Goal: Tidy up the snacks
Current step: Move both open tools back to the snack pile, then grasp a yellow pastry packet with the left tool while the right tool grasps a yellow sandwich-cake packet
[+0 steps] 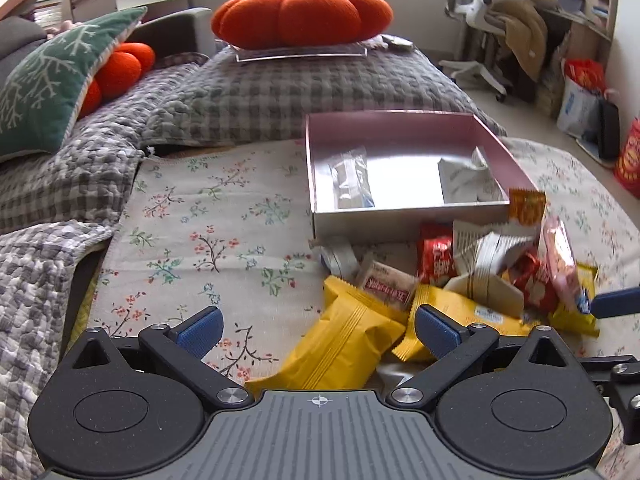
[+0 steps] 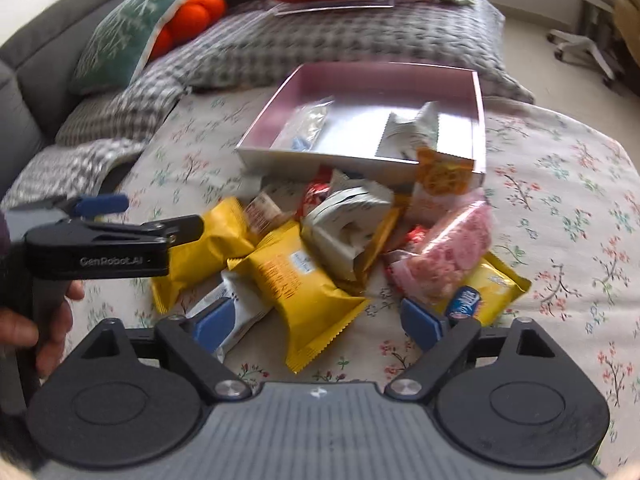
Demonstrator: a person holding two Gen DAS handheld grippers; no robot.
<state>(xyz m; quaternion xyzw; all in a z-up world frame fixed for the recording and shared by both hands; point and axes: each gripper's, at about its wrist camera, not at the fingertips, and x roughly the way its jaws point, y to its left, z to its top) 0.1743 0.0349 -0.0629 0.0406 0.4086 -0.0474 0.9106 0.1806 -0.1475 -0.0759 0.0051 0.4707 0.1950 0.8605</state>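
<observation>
A pink-walled open box [image 1: 400, 120] [image 2: 360, 74] sits on the floral cloth and holds a clear packet [image 1: 352, 178] and a white packet [image 1: 464, 180]. A pile of snack packets lies in front of it: yellow packets [image 1: 340, 344] [image 2: 304, 284], a white pack [image 1: 488, 256], red packs [image 1: 436, 260], a pink packet [image 2: 452, 248]. My left gripper [image 1: 318, 330] is open and empty, just above the near yellow packet. My right gripper [image 2: 318, 322] is open and empty over a yellow packet; the view is blurred. The left gripper also shows at the left of the right wrist view [image 2: 100, 204].
The floral cloth [image 1: 208, 240] covers a sofa seat. Checked grey blankets [image 1: 280, 88], a green cushion [image 1: 52, 80] and an orange pumpkin cushion [image 1: 302, 16] lie behind the box. An office chair [image 1: 480, 20] and bags [image 1: 580, 92] stand on the floor at right.
</observation>
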